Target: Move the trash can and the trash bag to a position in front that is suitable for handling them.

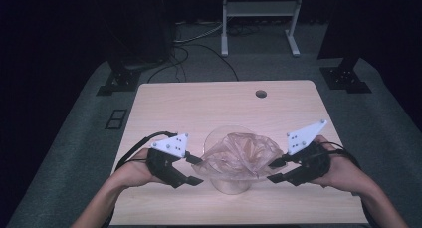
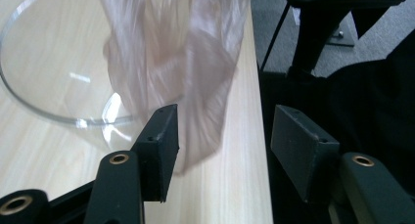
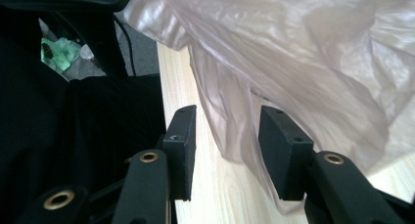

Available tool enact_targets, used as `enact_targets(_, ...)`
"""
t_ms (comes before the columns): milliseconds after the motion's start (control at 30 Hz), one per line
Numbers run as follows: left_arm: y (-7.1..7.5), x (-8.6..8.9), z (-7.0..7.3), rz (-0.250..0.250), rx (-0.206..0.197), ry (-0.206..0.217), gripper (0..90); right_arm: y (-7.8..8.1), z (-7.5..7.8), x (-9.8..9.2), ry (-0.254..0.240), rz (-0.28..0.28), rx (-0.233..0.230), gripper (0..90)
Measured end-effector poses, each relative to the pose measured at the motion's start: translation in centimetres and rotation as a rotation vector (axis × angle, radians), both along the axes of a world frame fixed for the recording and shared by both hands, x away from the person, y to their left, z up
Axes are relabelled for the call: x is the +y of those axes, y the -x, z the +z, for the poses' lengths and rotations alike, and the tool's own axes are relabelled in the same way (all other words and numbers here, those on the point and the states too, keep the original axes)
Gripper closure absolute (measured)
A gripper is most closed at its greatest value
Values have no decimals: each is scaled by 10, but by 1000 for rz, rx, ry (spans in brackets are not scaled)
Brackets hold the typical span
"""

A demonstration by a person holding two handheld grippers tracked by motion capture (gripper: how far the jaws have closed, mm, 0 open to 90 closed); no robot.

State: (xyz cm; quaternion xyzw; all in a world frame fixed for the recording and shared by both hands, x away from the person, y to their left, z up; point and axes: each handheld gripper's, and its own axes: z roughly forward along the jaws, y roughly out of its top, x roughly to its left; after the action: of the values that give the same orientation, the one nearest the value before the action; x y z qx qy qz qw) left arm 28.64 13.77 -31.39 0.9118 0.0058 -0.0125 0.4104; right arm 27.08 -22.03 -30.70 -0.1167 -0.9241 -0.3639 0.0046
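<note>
A clear round container (image 1: pixel 219 134) stands near the front middle of the wooden table (image 1: pixel 199 103). A thin, pinkish see-through plastic bag (image 1: pixel 239 156) is draped into it and over its rim. My left gripper (image 1: pixel 198 171) sits at the container's left side and my right gripper (image 1: pixel 271 171) at its right, both pointing inward. In the left gripper view the bag (image 2: pixel 186 62) hangs past the container's rim (image 2: pixel 29 106) between my open jaws (image 2: pixel 222 136), close to one pad. In the right gripper view a fold of the bag (image 3: pixel 303 53) hangs loose between my open jaws (image 3: pixel 227 131).
A cable hole (image 1: pixel 261 94) lies near the table's far edge. Beyond the table stand a white frame (image 1: pixel 259 19) and black stand bases at left (image 1: pixel 119 81) and right (image 1: pixel 346 78). The table's front edge runs just below both hands.
</note>
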Motion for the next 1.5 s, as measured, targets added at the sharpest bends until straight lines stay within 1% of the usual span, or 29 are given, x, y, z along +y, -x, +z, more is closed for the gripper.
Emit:
enact_targets(33,1,-2,-1,-13,-6,8,494,-1,-2,3,6,6,0,617)
enact_targets(67,2,-5,-1,-26,-10,5,550,-2,-5,7,11,10,12,648)
enact_targets(100,3,-8,-3,-42,-25,-4,674,-3,-7,10,20,22,19,716)
enact_targets(133,4,-10,-5,-62,-28,-19,749,-4,-9,13,28,27,30,767)
enact_targets(167,6,-13,-8,-78,-26,-24,800,-4,-12,16,37,31,28,812)
enact_targets(233,7,-16,-14,-97,-29,-43,860,-6,-18,20,59,33,42,864)
enact_targets(300,9,-19,-24,-100,-39,-80,880,-9,-27,23,74,27,54,894)
enact_targets(333,9,-20,-29,-102,-34,-89,887,-10,-33,24,84,22,64,900)
enact_targets(400,10,-21,-36,-93,-42,-113,890,-13,-42,24,98,18,75,900)
enact_targets(433,10,-22,-40,-97,-51,-138,890,-14,-45,24,105,11,80,900)
enact_targets(467,9,-23,-44,-94,-55,-152,891,-15,-49,24,111,8,84,900)
enact_targets(500,9,-23,-47,-88,-48,-151,891,-16,-53,24,118,2,91,900)
enact_targets(567,6,-25,-56,-75,-64,-194,891,-19,-61,25,129,-7,98,900)
enact_targets(600,4,-26,-59,-71,-64,-202,891,-20,-64,25,132,-12,106,900)
enact_targets(633,2,-26,-63,-65,-56,-202,891,-21,-66,25,130,-13,109,900)
enact_targets(667,2,-26,-63,-65,-56,-202,892,-21,-66,25,130,-13,109,900)
enact_targets(700,-2,-26,-69,-54,-54,-205,892,-22,-68,25,126,-17,113,900)
enact_targets(867,-9,-29,-81,-28,-60,-219,891,-30,-77,20,113,-45,125,900)
enact_targets(933,-12,-28,-83,-18,-39,-203,873,-31,-79,19,98,-53,129,900)
enact_targets(967,-13,-26,-83,-6,-31,-191,833,-31,-79,18,92,-60,130,878)
enact_targets(1000,-13,-25,-82,-5,-15,-184,760,-30,-78,15,71,-56,142,805)
enact_targets(1033,-11,-23,-80,-1,-10,-176,719,-29,-77,13,65,-53,137,778)
enact_targets(1100,-7,-19,-74,-4,-4,-158,643,-23,-73,9,47,-55,121,738)
enact_targets(1167,-4,-14,-67,3,-14,-140,587,-18,-69,3,29,-54,119,714)
enact_targets(1200,-2,-10,-62,4,-3,-128,560,-15,-66,0,21,-60,112,698)
enact_targets(1267,1,-6,-55,18,-8,-112,531,-8,-60,-5,2,-61,108,681)
enact_targets(1300,2,-4,-52,26,-3,-105,524,-6,-58,-7,1,-62,104,677)
enact_targets(1367,5,-1,-45,35,-12,-93,517,-1,-53,-10,-11,-61,95,654)
enact_targets(1500,7,1,-35,54,-26,-84,515,8,-43,-14,-15,-61,62,628)
